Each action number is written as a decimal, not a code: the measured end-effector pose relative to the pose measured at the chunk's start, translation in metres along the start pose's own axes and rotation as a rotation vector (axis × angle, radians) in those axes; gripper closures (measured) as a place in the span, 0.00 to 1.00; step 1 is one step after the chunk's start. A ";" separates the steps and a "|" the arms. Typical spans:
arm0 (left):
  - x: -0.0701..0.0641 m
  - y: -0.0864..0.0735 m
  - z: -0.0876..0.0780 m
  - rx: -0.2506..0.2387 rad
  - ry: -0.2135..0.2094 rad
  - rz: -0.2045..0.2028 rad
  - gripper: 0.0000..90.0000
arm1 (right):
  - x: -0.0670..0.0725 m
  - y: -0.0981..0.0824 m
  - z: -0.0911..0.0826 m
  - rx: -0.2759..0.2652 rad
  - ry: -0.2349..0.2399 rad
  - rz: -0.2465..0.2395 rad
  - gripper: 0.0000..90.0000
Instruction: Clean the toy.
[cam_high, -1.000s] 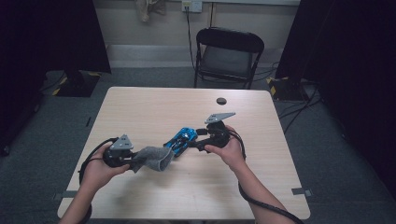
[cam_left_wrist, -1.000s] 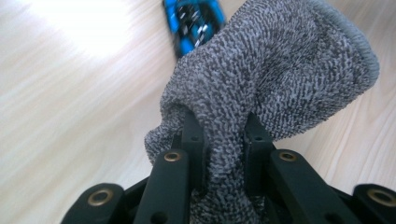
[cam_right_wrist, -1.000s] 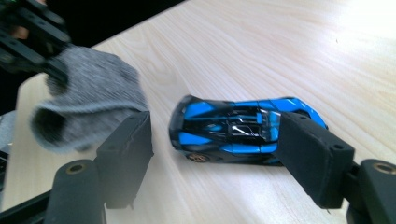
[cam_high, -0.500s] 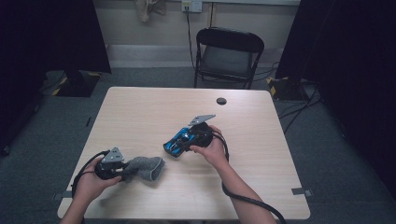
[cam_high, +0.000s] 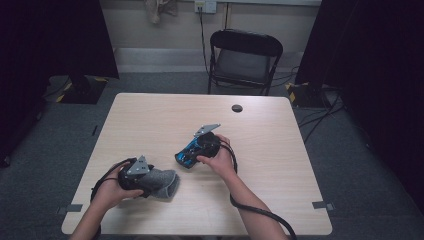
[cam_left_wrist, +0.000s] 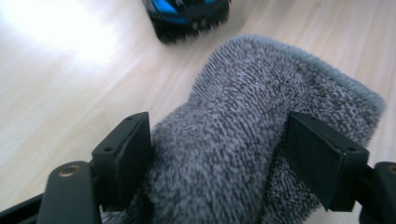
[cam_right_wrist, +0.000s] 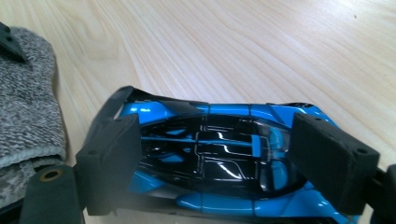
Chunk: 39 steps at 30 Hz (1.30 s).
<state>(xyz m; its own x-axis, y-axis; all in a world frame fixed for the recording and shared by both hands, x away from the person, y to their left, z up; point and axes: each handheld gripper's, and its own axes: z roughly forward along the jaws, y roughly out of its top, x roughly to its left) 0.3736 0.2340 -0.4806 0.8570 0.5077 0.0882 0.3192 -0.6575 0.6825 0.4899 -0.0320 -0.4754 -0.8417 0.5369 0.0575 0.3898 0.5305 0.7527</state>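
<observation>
Since a second ago, your two hands have parted and sunk to the desk (cam_high: 280, 150); sock and car, then joined between them, now lie apart. Item one: grey knit sock (cam_high: 162, 182), on the desk near its front edge, between the jaws of your left claw (cam_left_wrist: 219, 154); those jaws have just been opening and stand released, the fabric bulging between them, likely being let go. Item two: blue toy car (cam_high: 189, 154), on the desk just beyond the sock, lying crosswise between the jaws of your right claw (cam_right_wrist: 229, 163); these too have just been opening, with a visible gap at the pads, so the car rests on the wood, set down rather than gripped.
</observation>
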 end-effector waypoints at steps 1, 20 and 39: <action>-0.001 0.000 0.002 0.012 -0.008 -0.018 0.32 | -0.001 0.000 0.000 0.008 -0.005 0.004 0.19; -0.005 0.019 0.017 0.012 0.062 -0.218 0.68 | -0.003 -0.013 0.001 -0.058 -0.043 0.057 0.16; -0.006 0.013 0.021 -0.034 0.039 -0.217 0.51 | 0.011 -0.002 0.003 0.003 -0.034 -0.062 0.16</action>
<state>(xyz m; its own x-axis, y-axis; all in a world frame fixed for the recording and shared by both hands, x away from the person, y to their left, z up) 0.3817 0.2107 -0.4878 0.7536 0.6564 -0.0358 0.4799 -0.5122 0.7122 0.4809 -0.0249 -0.4782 -0.8511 0.5249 -0.0117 0.3384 0.5654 0.7522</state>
